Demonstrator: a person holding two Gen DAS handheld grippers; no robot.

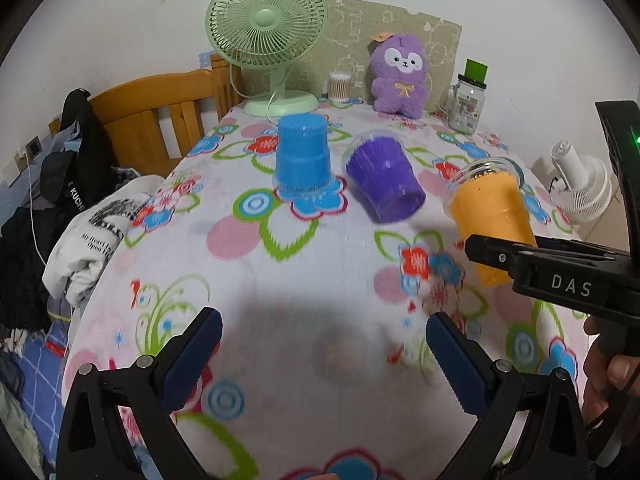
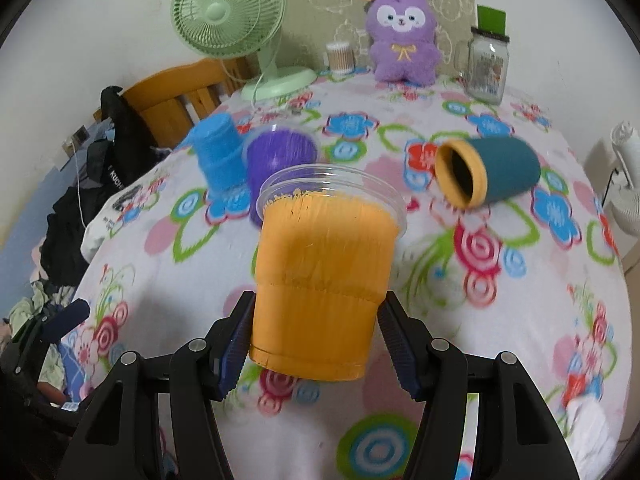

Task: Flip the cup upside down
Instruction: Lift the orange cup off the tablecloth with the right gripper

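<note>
The left wrist view looks from low over the near edge of the floral tablecloth [image 1: 304, 280] toward the back wall, with the right gripper [image 1: 496, 256] entering at its right. The right wrist view sits closer in, the orange cup [image 2: 320, 280] filling its centre. Both views share the green fan [image 1: 266, 20], the purple plush [image 1: 398, 72] and the glass jar [image 1: 466, 102]

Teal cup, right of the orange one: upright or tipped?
Tipped. The teal cup lies on its side on the floral cloth, its yellow-rimmed mouth facing left toward the orange cup.
</note>
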